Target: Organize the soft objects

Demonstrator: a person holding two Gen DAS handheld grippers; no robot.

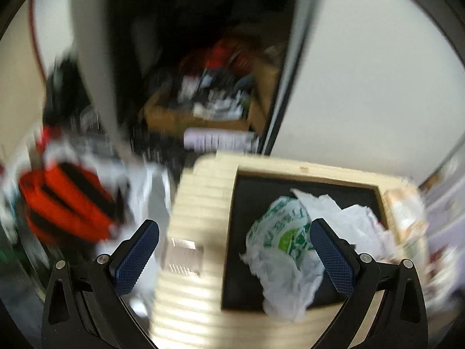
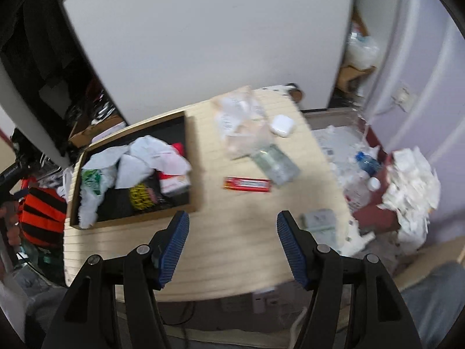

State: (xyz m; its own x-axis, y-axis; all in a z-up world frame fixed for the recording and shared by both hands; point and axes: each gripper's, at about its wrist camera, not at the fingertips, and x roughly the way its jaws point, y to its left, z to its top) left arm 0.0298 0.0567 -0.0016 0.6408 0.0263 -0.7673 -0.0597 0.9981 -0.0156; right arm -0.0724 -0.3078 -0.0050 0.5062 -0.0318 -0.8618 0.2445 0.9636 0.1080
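A shallow black-lined box [image 2: 76, 183] with a wooden rim sits on the light wooden table [image 2: 232, 250]; in the left wrist view the box rim [image 1: 305, 171] is close. In it lie a white and green plastic bag [image 1: 284, 244], which also shows in the right wrist view [image 2: 91, 183], crumpled white bags [image 2: 145, 157] and a yellow-black item [image 2: 141, 196]. My left gripper [image 1: 234, 257] is open and empty over the box's near-left corner. My right gripper [image 2: 232, 250] is open and empty above the table's front. A clear crumpled bag [image 2: 241, 122] lies on the table.
On the table are a red packet [image 2: 247, 184], a white earbud case [image 2: 282, 125], a clear flat pack [image 2: 276, 163] and a small pack [image 2: 319, 224]. An orange-black bag [image 1: 66, 200] lies left of the table. A cluttered bin with bottles [image 2: 366, 171] stands right. A white panel [image 2: 203, 43] rises behind.
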